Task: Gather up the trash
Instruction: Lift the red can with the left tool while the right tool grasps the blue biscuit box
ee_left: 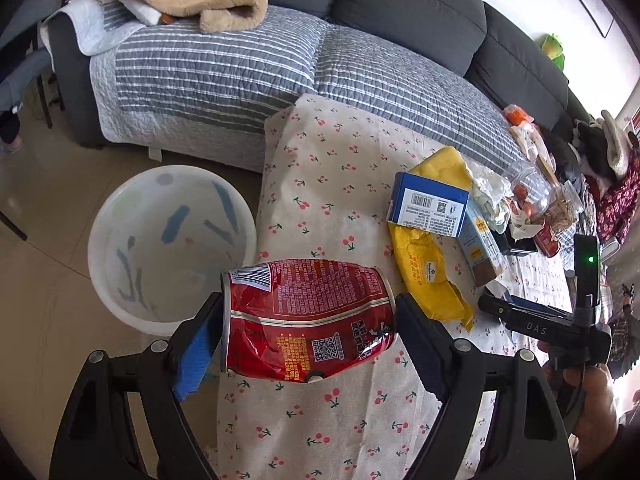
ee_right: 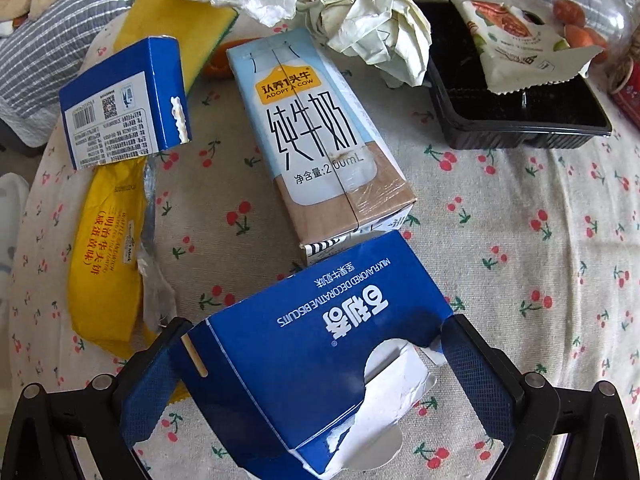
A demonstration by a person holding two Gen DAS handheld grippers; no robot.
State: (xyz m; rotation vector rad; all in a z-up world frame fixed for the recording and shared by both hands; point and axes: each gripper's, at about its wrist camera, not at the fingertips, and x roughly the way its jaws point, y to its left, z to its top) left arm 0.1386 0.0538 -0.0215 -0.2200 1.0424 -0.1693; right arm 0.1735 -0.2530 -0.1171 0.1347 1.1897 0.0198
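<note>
Crushed red drink can (ee_left: 308, 320): clamped in left gripper (ee_left: 308, 332) fingers.
Torn blue cardboard biscuit box (ee_right: 320, 360), pinched by right gripper (ee_right: 316, 384), may buckle and slip.

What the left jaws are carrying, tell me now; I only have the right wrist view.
Observer: The left gripper is shut on a crushed red can, with a pad on each end.
Operator: My right gripper has the blue biscuit box. Find me the bin.
Observer: A white bin stands on the floor against the table edge, just left of the can.
Operator: Check inside it.
Observer: Only blue and grey marks show on its walls; I can't tell if they are print or trash.
</note>
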